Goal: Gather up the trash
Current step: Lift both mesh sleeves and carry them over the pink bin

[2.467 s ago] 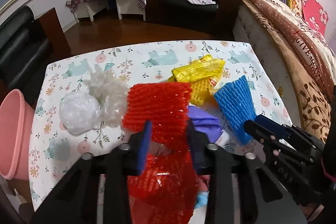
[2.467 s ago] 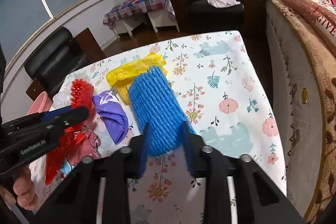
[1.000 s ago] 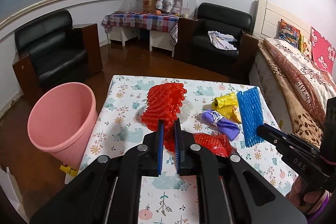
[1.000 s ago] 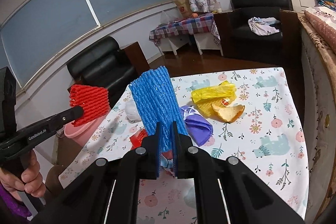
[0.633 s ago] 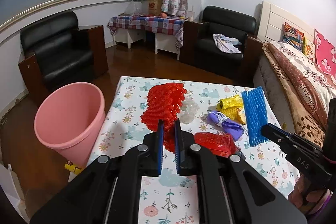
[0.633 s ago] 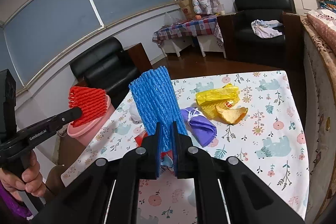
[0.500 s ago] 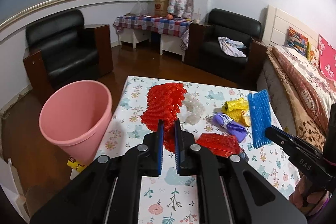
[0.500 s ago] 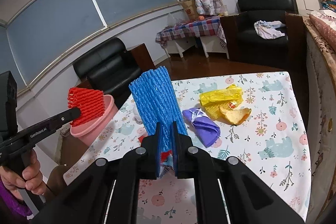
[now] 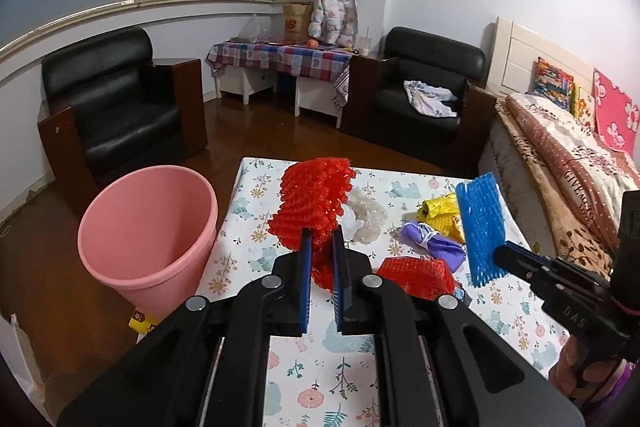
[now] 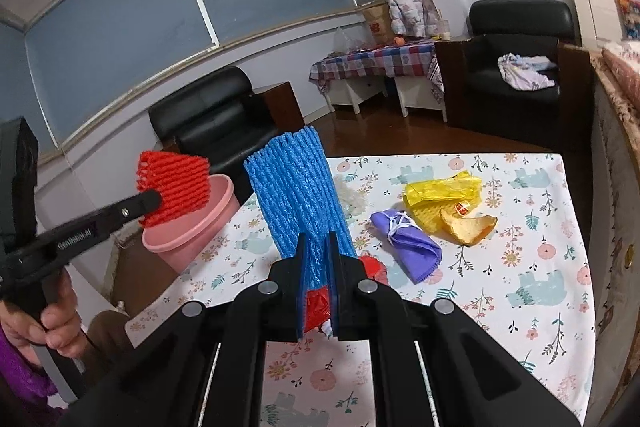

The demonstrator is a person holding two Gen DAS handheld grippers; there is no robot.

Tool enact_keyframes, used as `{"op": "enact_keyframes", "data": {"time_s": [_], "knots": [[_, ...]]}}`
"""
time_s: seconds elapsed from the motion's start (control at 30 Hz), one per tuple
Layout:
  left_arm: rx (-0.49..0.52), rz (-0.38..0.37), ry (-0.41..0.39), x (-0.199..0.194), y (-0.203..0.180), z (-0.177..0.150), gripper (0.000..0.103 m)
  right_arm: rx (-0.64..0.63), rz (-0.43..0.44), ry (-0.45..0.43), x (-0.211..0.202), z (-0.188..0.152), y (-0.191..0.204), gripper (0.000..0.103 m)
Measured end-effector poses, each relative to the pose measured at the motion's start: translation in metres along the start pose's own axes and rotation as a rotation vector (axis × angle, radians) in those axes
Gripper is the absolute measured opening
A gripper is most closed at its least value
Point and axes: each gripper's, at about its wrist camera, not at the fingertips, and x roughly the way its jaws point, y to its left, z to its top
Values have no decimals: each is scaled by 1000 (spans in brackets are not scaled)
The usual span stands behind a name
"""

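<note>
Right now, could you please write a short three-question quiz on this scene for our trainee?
1. True or false: the left hand-held gripper is shut on the red foam net.
2. What colour is the foam net in the right hand-held gripper?
3. The pink bin stands: A) on the table B) on the floor beside the table C) on the bed.

Key: 1 true; 2 blue; 3 B.

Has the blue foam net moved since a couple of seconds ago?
Yes. The blue foam net, then flat on the table, is now lifted clear of it, upright in the shut right tool.
</note>
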Motion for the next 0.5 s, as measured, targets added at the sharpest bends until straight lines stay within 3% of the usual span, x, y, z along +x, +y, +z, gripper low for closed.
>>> {"op": "enact_keyframes", "data": {"time_s": [0.2,0.5], "knots": [[-22,16,-32,-9,29,2,8,-50,-25,-15,1,3,30,8],[-89,75,-77,-16,86,4,8,-86,49,44,37,26,77,8]]}}
